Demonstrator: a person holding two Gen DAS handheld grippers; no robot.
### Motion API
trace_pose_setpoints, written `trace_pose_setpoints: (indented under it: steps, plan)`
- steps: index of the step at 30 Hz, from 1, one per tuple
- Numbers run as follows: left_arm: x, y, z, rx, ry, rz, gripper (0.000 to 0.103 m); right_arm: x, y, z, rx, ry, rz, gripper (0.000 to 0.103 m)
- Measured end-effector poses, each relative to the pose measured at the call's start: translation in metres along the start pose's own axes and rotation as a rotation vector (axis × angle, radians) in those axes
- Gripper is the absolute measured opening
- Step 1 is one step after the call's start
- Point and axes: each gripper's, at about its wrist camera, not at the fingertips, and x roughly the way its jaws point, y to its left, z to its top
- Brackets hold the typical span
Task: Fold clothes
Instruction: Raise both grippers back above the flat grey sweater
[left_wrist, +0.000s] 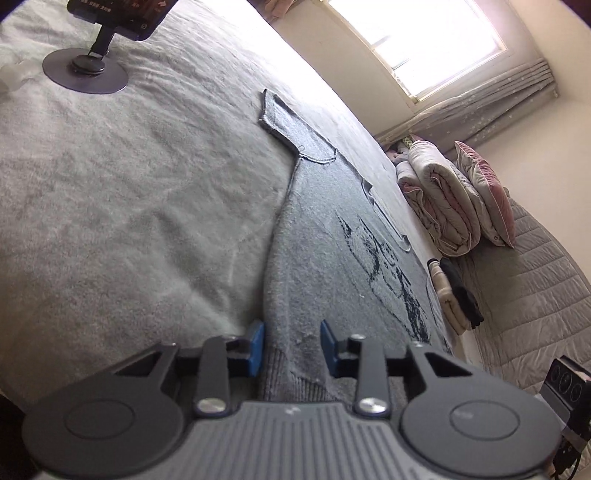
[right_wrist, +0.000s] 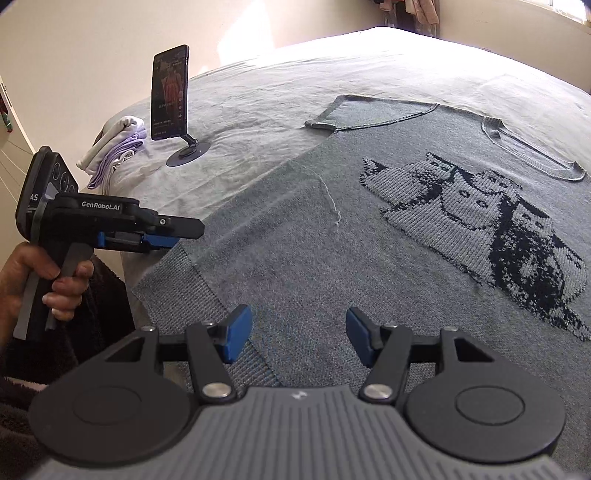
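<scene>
A grey knitted sweater (left_wrist: 332, 258) with a dark cat picture lies flat on the bed, front up; in the right wrist view the sweater (right_wrist: 314, 240) fills the middle. My left gripper (left_wrist: 291, 343) straddles the sweater's ribbed hem at its left corner. Its blue pads (left_wrist: 258, 343) stand apart with the hem edge lying between them, not pinched. From the right wrist view the left gripper (right_wrist: 177, 236) shows side-on, held by a hand (right_wrist: 55, 280). My right gripper (right_wrist: 295, 339) hovers open over the hem further right, nothing between its fingers.
A phone on a round stand (right_wrist: 170, 92) stands on the grey bedspread (left_wrist: 129, 184) beyond the sweater, with folded white and lilac clothes (right_wrist: 114, 147) beside it. Folded quilts and a pink pillow (left_wrist: 443, 206) and a small stack of folded clothes (left_wrist: 454, 295) lie on the far side.
</scene>
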Motion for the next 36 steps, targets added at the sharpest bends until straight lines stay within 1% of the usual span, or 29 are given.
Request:
trace_pose_setpoints:
  steps: [2, 4, 5, 6, 7, 8, 9, 10, 11, 12, 15, 16, 17, 18, 19, 20, 21, 23, 25, 27, 29, 30, 31, 32, 33, 34, 36]
  plan:
    - [-0.008, -0.002, -0.005, 0.003, -0.059, 0.036, 0.004, 0.002, 0.001, -0.002, -0.005, 0.011, -0.003, 0.061]
    - [-0.017, -0.012, -0.010, 0.094, -0.107, 0.113, 0.004, 0.004, -0.001, -0.004, -0.010, 0.023, -0.013, 0.061]
    - [-0.017, -0.015, -0.011, 0.117, -0.106, 0.137, 0.004, 0.005, -0.002, -0.005, -0.009, 0.029, -0.018, 0.061]
    - [-0.013, -0.015, -0.010, 0.135, -0.089, 0.156, 0.006, 0.006, -0.003, -0.006, -0.007, 0.035, -0.021, 0.061]
    - [-0.009, -0.014, -0.007, 0.140, -0.074, 0.168, 0.010, 0.008, -0.004, -0.008, -0.006, 0.044, -0.024, 0.061]
    - [-0.009, -0.015, -0.005, 0.143, -0.071, 0.169, 0.010, 0.010, -0.004, -0.009, -0.005, 0.053, -0.027, 0.061]
    - [-0.010, -0.018, -0.003, 0.156, -0.077, 0.169, 0.013, 0.010, -0.005, -0.009, -0.003, 0.058, -0.030, 0.061]
    - [-0.011, -0.021, -0.002, 0.170, -0.084, 0.169, 0.026, 0.009, -0.006, -0.010, 0.001, 0.055, -0.032, 0.061]
    - [-0.012, -0.028, 0.000, 0.208, -0.105, 0.161, 0.037, 0.008, -0.007, -0.010, 0.005, 0.050, -0.034, 0.061]
    - [-0.011, -0.033, 0.001, 0.240, -0.120, 0.150, 0.050, 0.006, -0.007, -0.010, 0.008, 0.039, -0.038, 0.061]
    - [-0.003, -0.054, 0.008, 0.349, -0.138, 0.108, 0.056, 0.000, -0.013, -0.008, 0.027, -0.013, -0.081, 0.061]
    - [0.002, -0.062, 0.010, 0.384, -0.138, 0.090, 0.061, -0.001, -0.017, -0.008, 0.047, -0.032, -0.108, 0.061]
    - [0.009, -0.070, 0.011, 0.421, -0.133, 0.074, 0.064, -0.001, -0.022, -0.007, 0.071, -0.051, -0.143, 0.061]
    - [0.016, -0.079, 0.011, 0.459, -0.128, 0.059, 0.070, -0.001, -0.028, -0.007, 0.093, -0.067, -0.187, 0.062]
    - [0.026, -0.088, 0.012, 0.506, -0.120, 0.046, 0.081, -0.001, -0.033, -0.007, 0.115, -0.083, -0.232, 0.062]
    - [0.035, -0.095, 0.010, 0.551, -0.119, 0.038, 0.085, 0.000, -0.039, -0.008, 0.134, -0.098, -0.276, 0.062]
    - [0.044, -0.103, 0.009, 0.595, -0.117, 0.029, 0.087, 0.001, -0.045, -0.008, 0.149, -0.111, -0.322, 0.062]
    - [0.063, -0.118, 0.006, 0.681, -0.113, 0.012, 0.088, 0.001, -0.056, -0.008, 0.178, -0.139, -0.406, 0.065]
    - [0.084, -0.124, 0.006, 0.717, -0.103, 0.012, 0.091, 0.001, -0.068, -0.009, 0.206, -0.167, -0.485, 0.072]
    - [0.106, -0.121, 0.007, 0.720, -0.064, 0.029, 0.093, 0.002, -0.083, -0.013, 0.232, -0.185, -0.552, 0.074]
    - [0.123, -0.114, 0.005, 0.726, -0.016, 0.059, 0.094, 0.004, -0.096, -0.018, 0.261, -0.177, -0.589, 0.075]
    - [0.126, -0.111, 0.002, 0.745, -0.017, 0.057, 0.097, 0.005, -0.102, -0.022, 0.274, -0.179, -0.603, 0.079]
    - [0.125, -0.110, 0.001, 0.745, -0.012, 0.042, 0.103, 0.005, -0.106, -0.027, 0.281, -0.195, -0.603, 0.087]
    - [0.124, -0.110, 0.001, 0.745, -0.007, 0.029, 0.102, 0.005, -0.110, -0.032, 0.283, -0.209, -0.606, 0.092]
    - [0.123, -0.111, -0.001, 0.757, -0.006, 0.041, 0.102, 0.006, -0.112, -0.036, 0.278, -0.220, -0.613, 0.099]
    - [0.123, -0.112, -0.004, 0.773, -0.005, 0.052, 0.102, 0.005, -0.112, -0.040, 0.280, -0.232, -0.613, 0.103]
    - [0.123, -0.115, -0.009, 0.805, -0.002, 0.073, 0.102, 0.002, -0.113, -0.047, 0.287, -0.251, -0.602, 0.103]
